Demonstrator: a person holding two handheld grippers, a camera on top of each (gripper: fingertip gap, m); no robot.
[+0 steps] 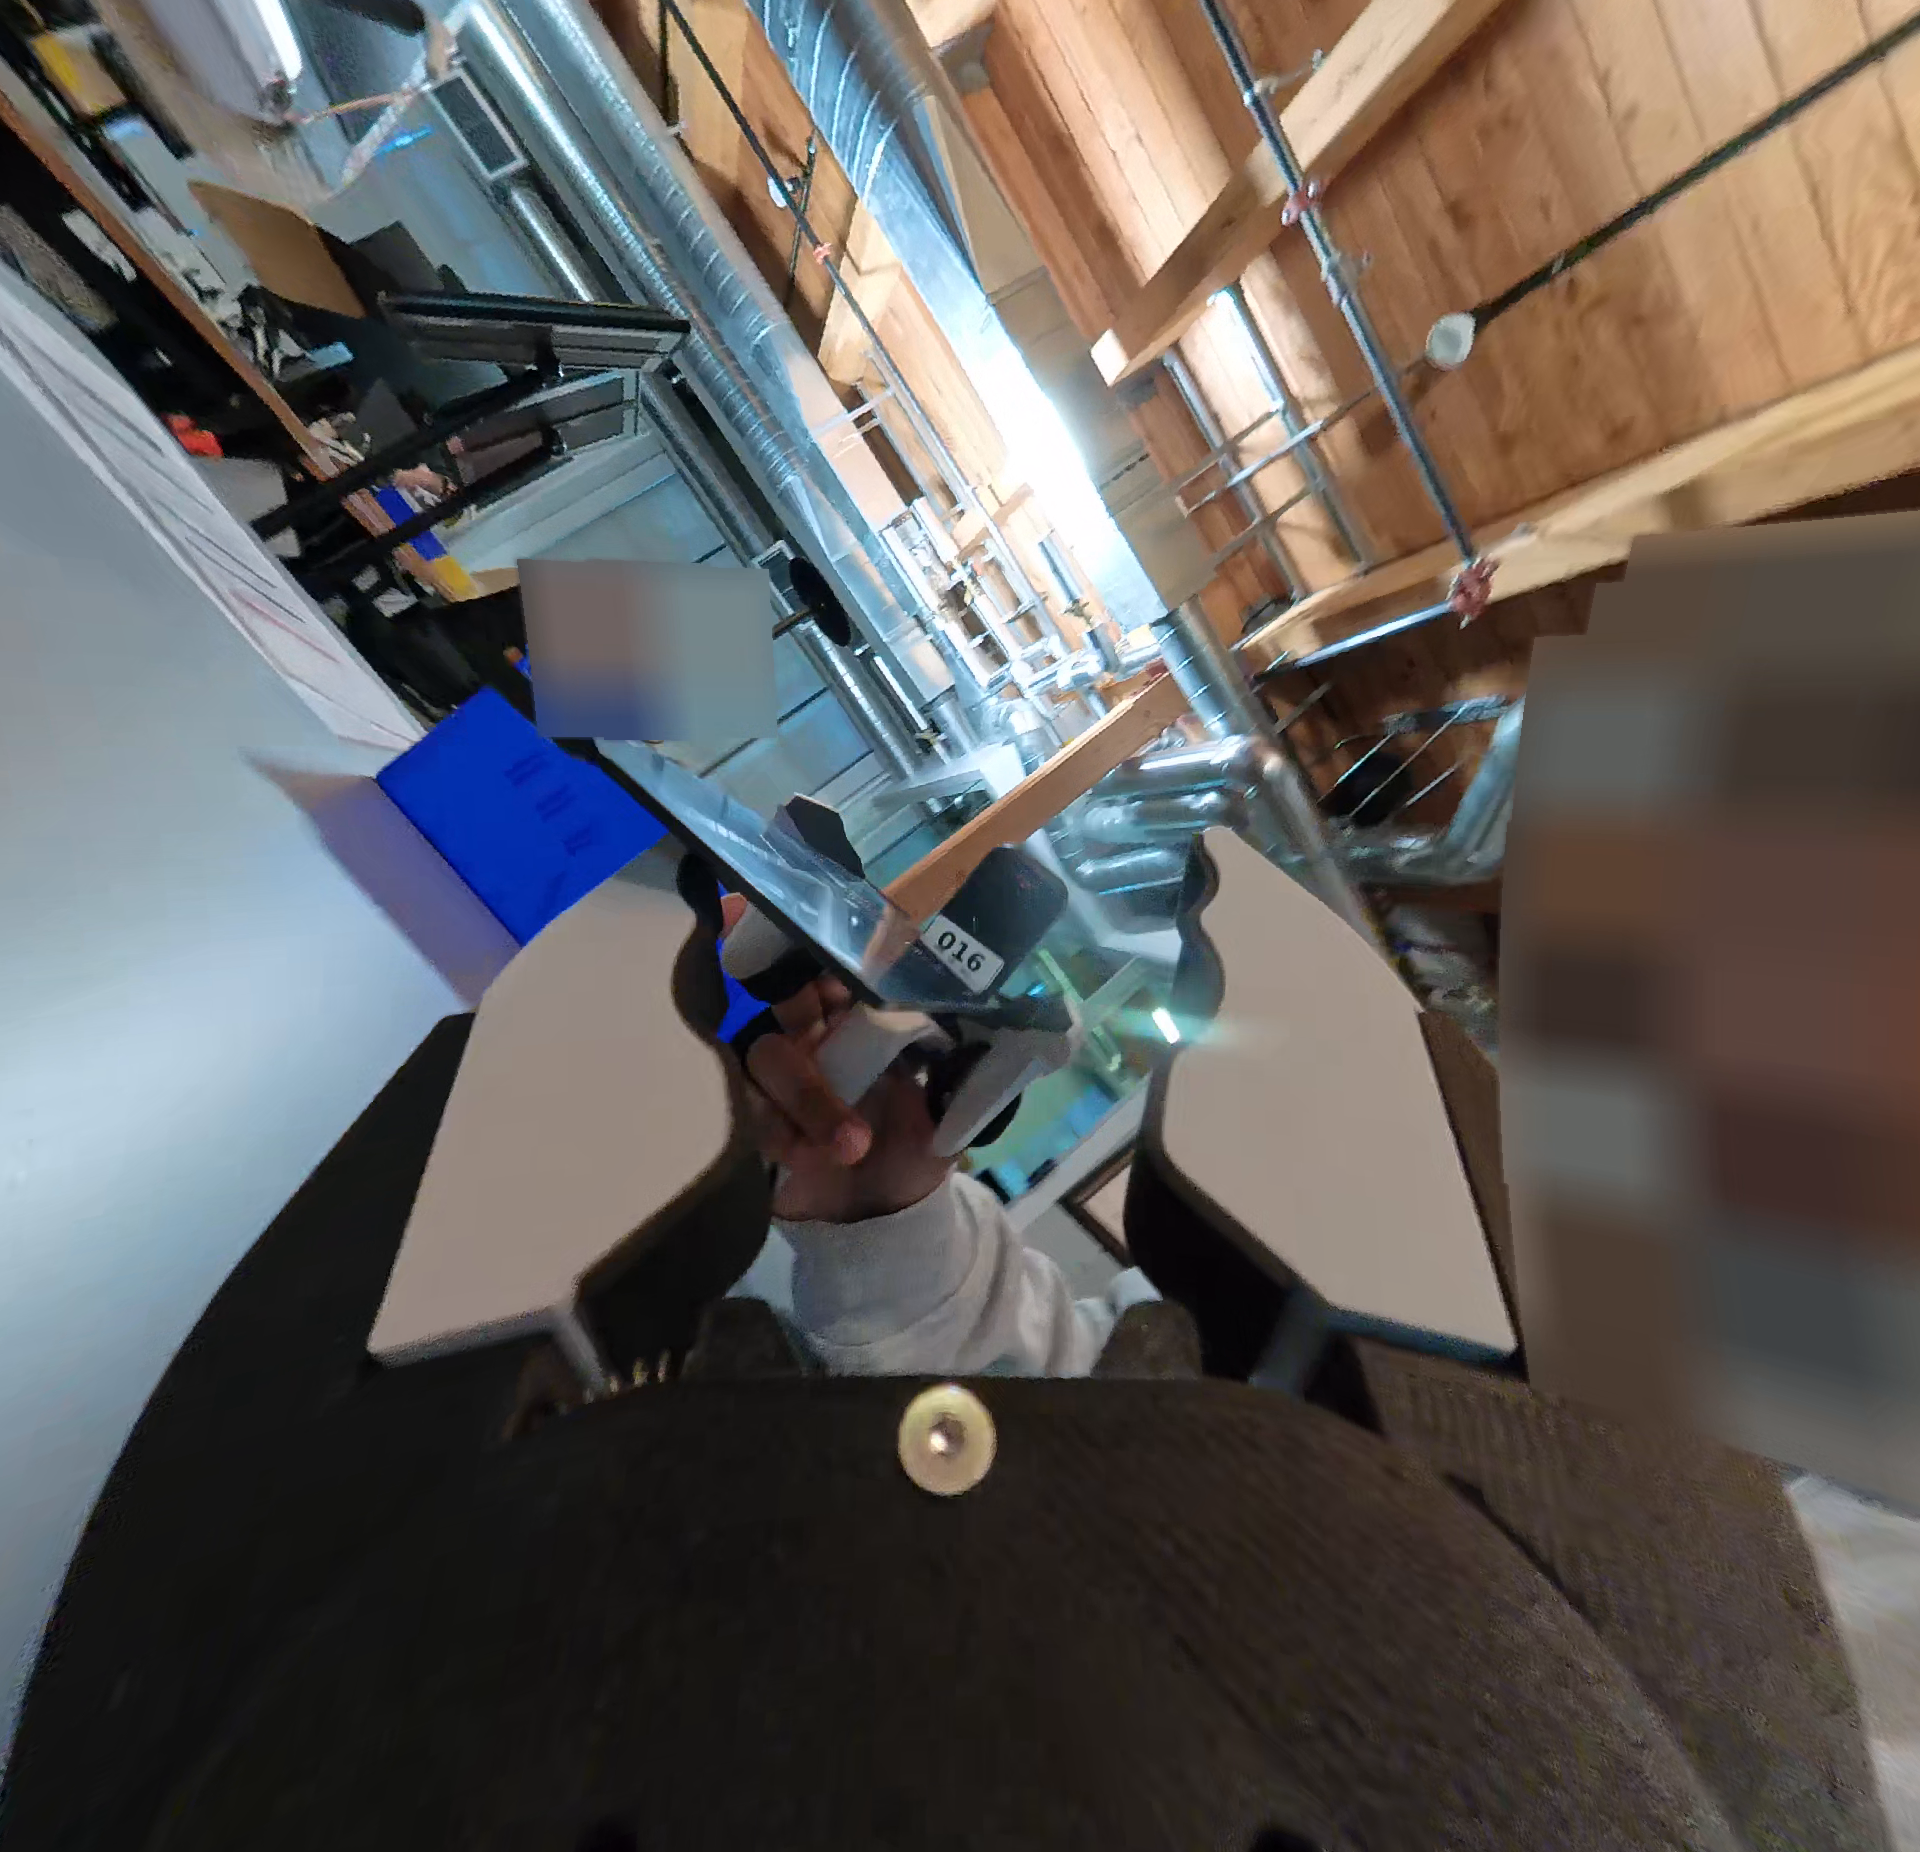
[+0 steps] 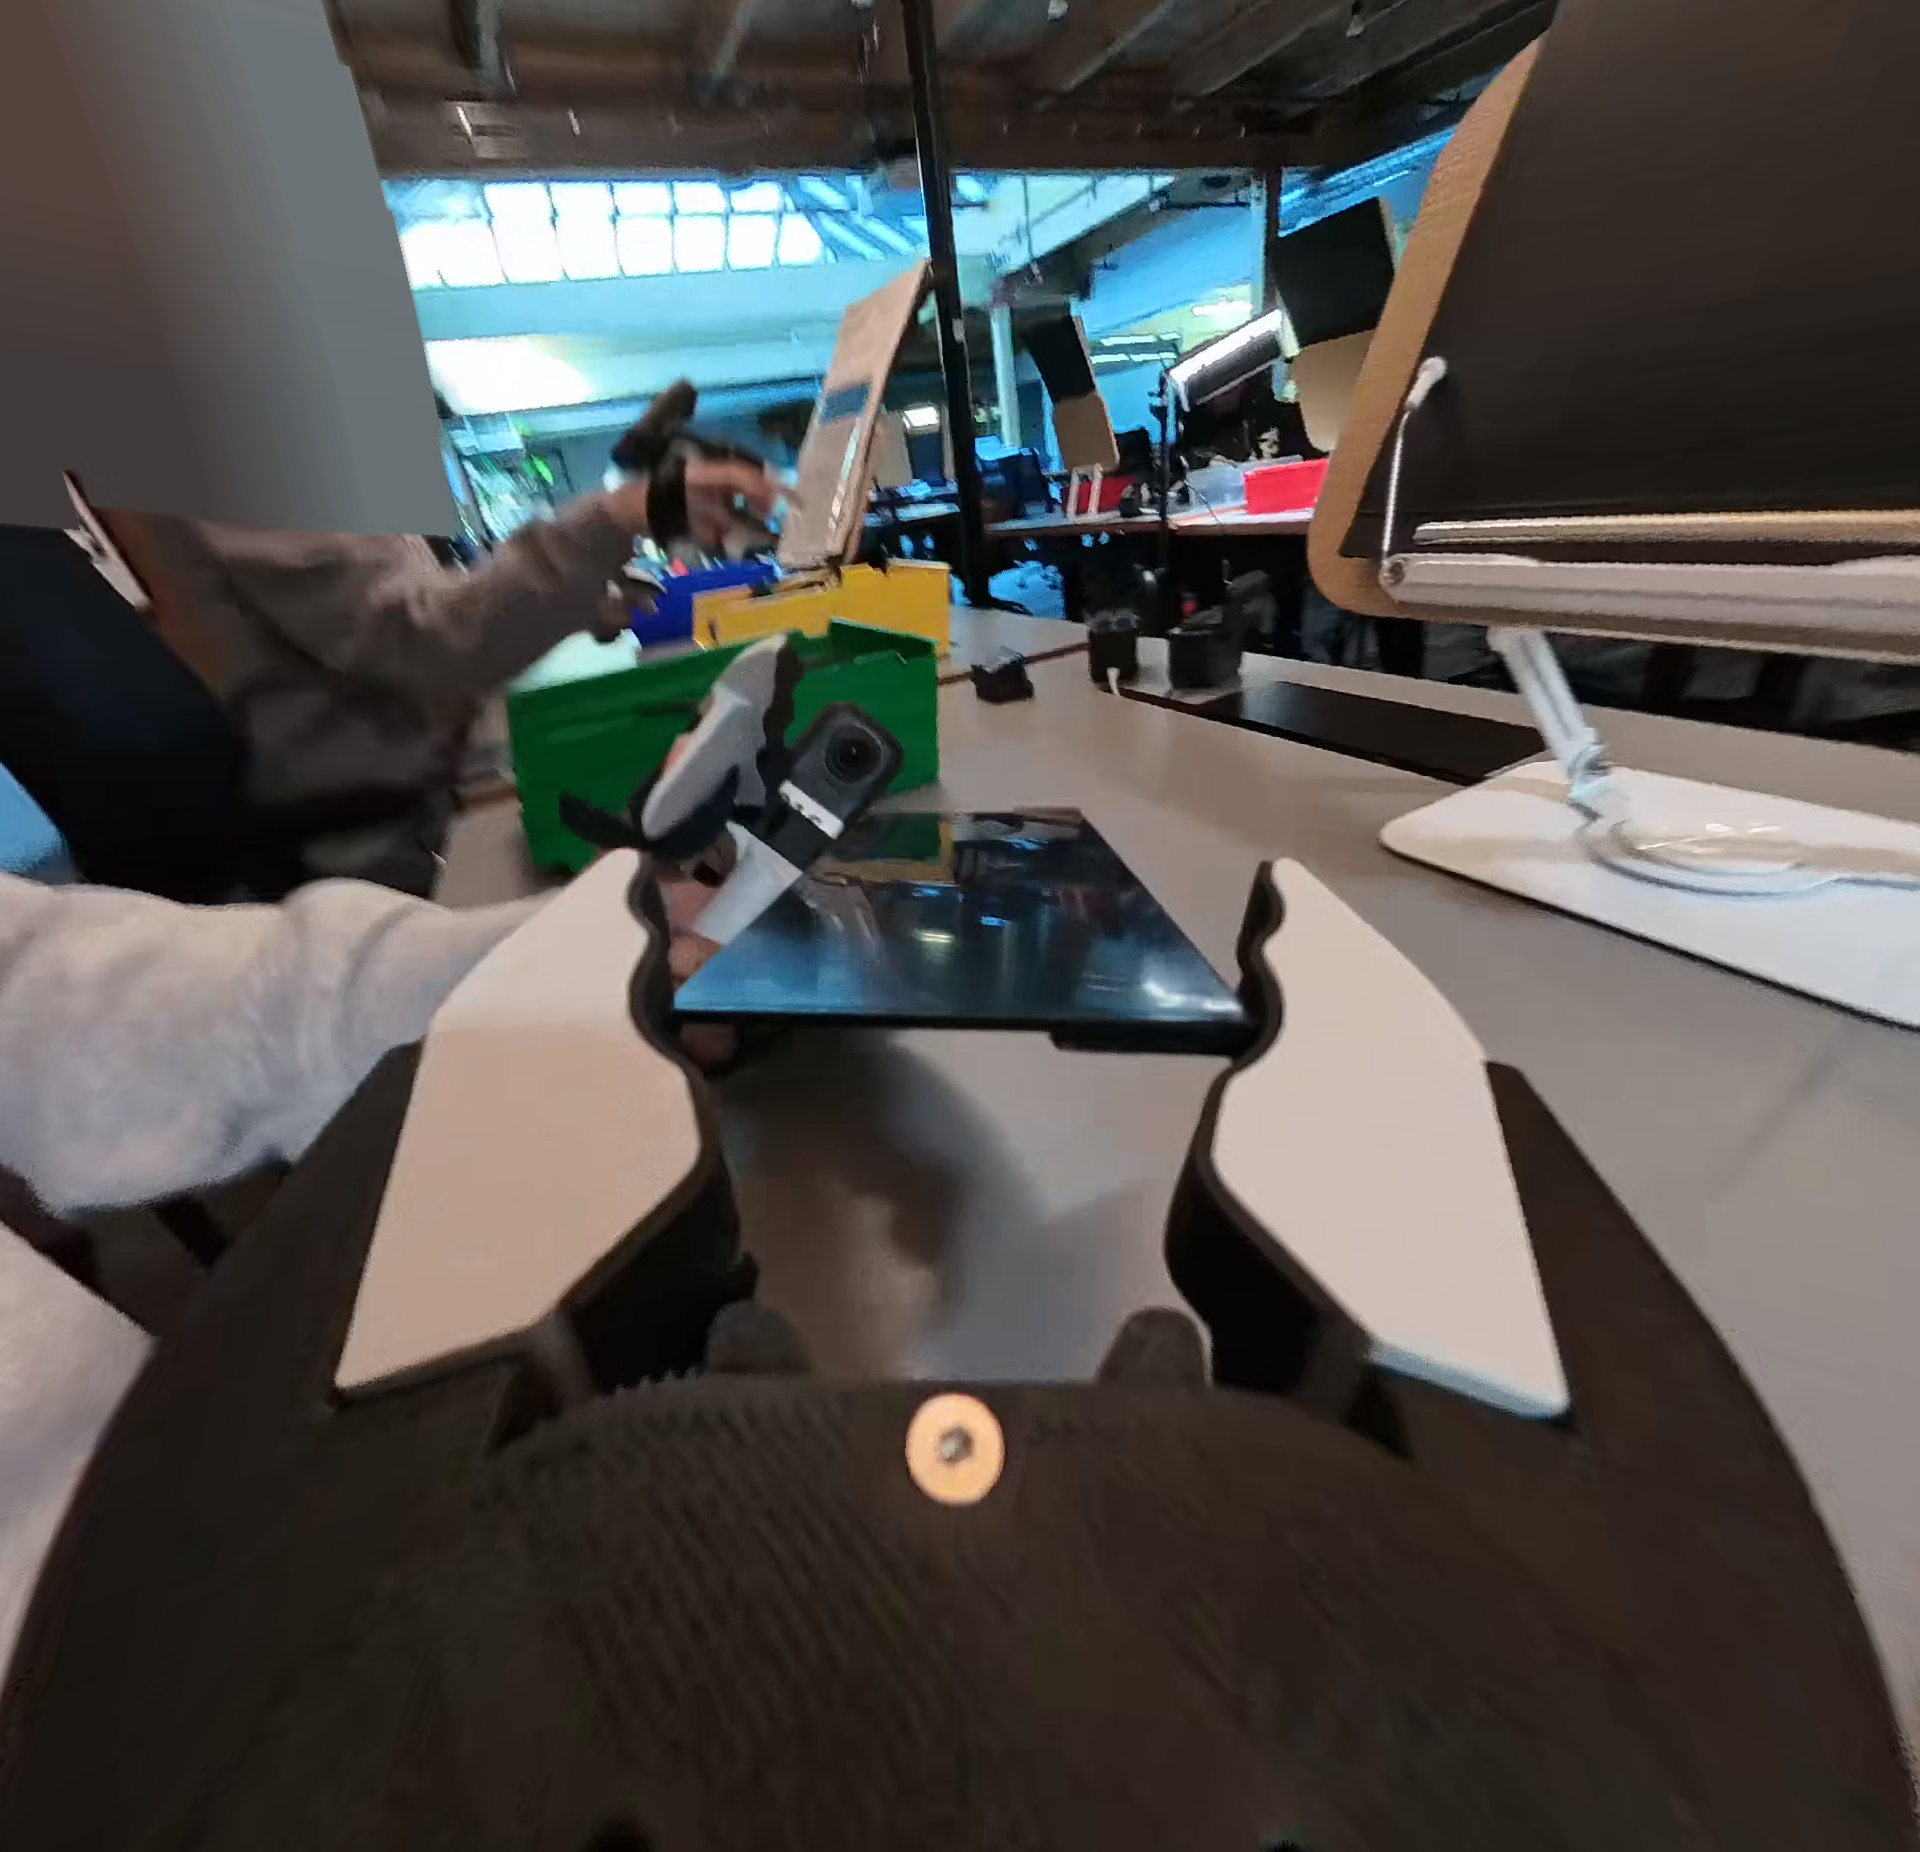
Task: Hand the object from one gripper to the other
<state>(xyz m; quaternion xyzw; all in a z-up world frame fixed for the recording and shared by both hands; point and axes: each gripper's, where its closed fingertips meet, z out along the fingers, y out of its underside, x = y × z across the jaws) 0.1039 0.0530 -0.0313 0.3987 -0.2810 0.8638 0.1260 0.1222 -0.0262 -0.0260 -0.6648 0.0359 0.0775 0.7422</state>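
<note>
You are in the middle of the handover. Your right gripper [image 2: 951, 935] carries the black glossy panel [image 2: 997, 867]: its fingers [image 2: 540, 1075] stand far apart, and the near edge of the panel reaches from one fingertip to the other, so I judge that they clamp it across its width. The panel is in the air, above the desk [image 2: 1351, 867], almost flat, and it throws a shadow on the desk below.

Your left gripper [image 1: 945, 898] is at the far left corner of the panel and looks back at the right one. Its fingers are spread wide and grasp nothing. In the left wrist view the panel lies close to one fingertip only. The other fingertip is well apart from it.

The next move calls for bringing the left gripper further over that corner, so that the thin edge sits between both fingers, and then closing them. Release the right fingers only after this. The panel is smooth and thin, so I think it can slip or tilt if the left grip is shallow.
</note>
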